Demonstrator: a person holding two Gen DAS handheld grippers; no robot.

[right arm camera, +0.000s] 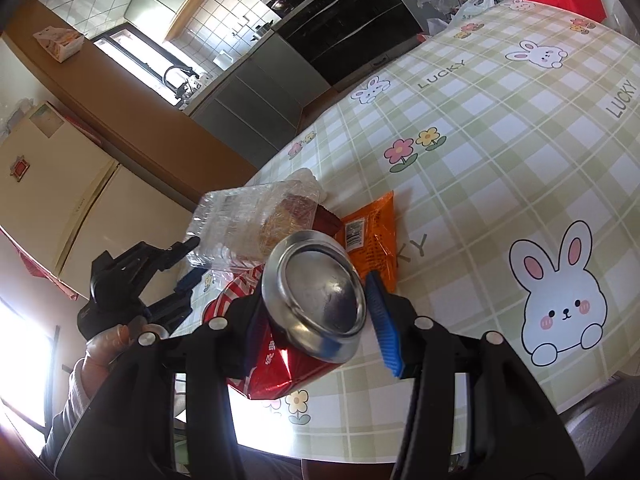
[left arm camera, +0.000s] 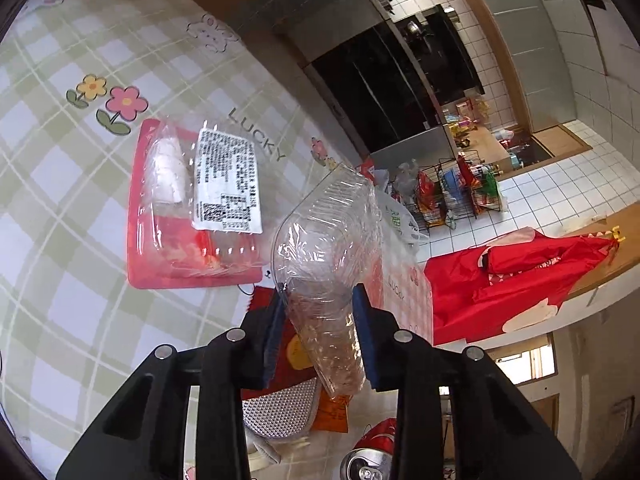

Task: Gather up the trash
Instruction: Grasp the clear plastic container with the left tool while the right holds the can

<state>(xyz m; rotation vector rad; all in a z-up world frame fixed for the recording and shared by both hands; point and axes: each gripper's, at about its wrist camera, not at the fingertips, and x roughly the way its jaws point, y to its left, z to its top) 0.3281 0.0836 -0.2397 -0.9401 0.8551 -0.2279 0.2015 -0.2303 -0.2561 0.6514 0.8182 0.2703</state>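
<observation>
My left gripper is shut on a crumpled clear plastic container and holds it above the table; the container also shows in the right wrist view. My right gripper is shut on a dented red drink can, bottom end toward the camera; the can also shows in the left wrist view. A red tray with clear film and a white label lies on the checked tablecloth. An orange snack wrapper lies just past the can.
The tablecloth with rabbits and flowers covers the table. A red cloth bag lies on a wooden counter at the right. Wire racks with packets stand on the tiled floor. A dark red packet lies under the left gripper.
</observation>
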